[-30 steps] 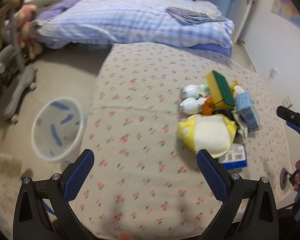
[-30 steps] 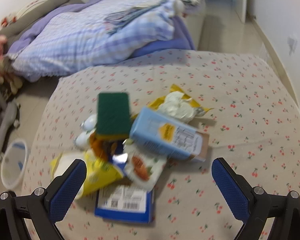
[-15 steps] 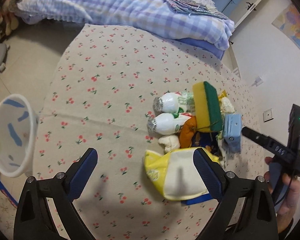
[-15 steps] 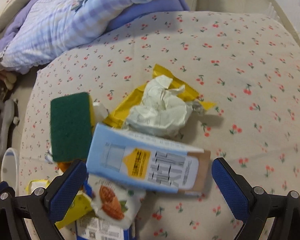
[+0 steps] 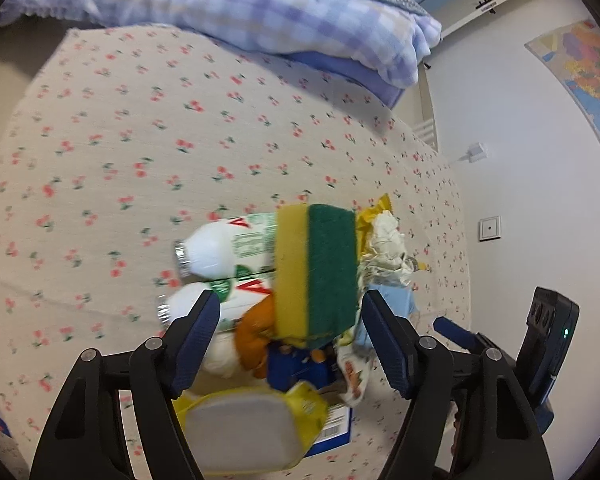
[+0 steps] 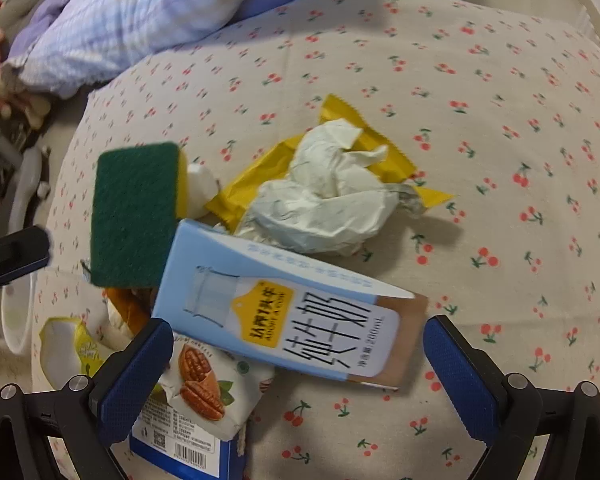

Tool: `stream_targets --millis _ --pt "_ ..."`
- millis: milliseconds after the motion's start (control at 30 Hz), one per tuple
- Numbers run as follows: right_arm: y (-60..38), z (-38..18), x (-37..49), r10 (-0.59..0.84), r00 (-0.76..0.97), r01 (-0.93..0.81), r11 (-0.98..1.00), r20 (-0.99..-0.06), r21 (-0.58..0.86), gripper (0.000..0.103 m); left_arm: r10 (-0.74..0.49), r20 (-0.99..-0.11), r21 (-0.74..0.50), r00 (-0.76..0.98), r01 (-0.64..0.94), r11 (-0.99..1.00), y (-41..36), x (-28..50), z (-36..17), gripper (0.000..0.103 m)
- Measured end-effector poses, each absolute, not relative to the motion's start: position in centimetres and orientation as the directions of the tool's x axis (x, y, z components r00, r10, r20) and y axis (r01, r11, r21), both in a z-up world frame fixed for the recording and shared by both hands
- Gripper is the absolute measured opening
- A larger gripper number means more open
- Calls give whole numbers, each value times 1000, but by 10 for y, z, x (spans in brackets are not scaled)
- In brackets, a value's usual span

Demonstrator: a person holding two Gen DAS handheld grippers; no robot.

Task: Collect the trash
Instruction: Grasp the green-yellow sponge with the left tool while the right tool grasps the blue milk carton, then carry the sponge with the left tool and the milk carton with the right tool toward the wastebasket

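milk carton (image 6: pixel 284 312) — "纯牛奶", yellow tag "ADOPT A COW", "200mL"

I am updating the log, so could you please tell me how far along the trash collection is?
Nothing looks collected yet: the sponge, milk carton, crumpled paper, two bottles and the wrappers all lie piled on the cherry-print cloth. In hand: nothing; the left gripper sits open around the sponge, the right gripper open around the milk carton. The whole pile is left.
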State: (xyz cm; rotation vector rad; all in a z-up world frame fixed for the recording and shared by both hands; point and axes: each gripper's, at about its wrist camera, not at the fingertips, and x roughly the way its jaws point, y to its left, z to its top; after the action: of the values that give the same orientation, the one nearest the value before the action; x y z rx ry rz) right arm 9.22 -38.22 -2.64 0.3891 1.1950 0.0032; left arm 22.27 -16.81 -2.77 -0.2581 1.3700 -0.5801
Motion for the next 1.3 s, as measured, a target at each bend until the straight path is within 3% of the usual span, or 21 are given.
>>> stream_targets --millis 67,167,233,367,567,800,1067,1200,1300 --pt "-388 -26 90 213 379 218 925 -901 311 103 -545 -837 -519 56 233 822 -177 228 -36 69" --pt "-394 -26 87 202 383 236 922 -901 307 103 -577 -816 -555 45 219 802 -183 235 -44 43" --pt "-398 -27 85 202 383 242 920 -901 309 103 -580 -813 -555 55 231 799 -186 237 -46 33" --pt "-405 -27 82 214 394 246 913 -894 326 103 -592 -801 -560 89 239 794 -181 235 -37 24" --pt "-391 -25 87 234 387 136 942 -892 306 103 -563 -791 -503 241 269 822 -153 222 7 22" --pt "-355 -31 105 97 388 -23 995 -917 96 102 -511 -767 -427 388 287 858 -106 188 42 21" --pt "-363 -52 126 51 381 66 994 -923 83 75 -591 -689 -527 420 269 806 -61 168 35 21" --pt "-368 -52 123 51 396 109 989 -917 103 65 -576 -718 -539 391 212 815 -47 172 18 21" --pt "-372 -45 117 90 403 131 979 -911 155 61 -509 -767 -468 391 202 860 -41 176 9 21"
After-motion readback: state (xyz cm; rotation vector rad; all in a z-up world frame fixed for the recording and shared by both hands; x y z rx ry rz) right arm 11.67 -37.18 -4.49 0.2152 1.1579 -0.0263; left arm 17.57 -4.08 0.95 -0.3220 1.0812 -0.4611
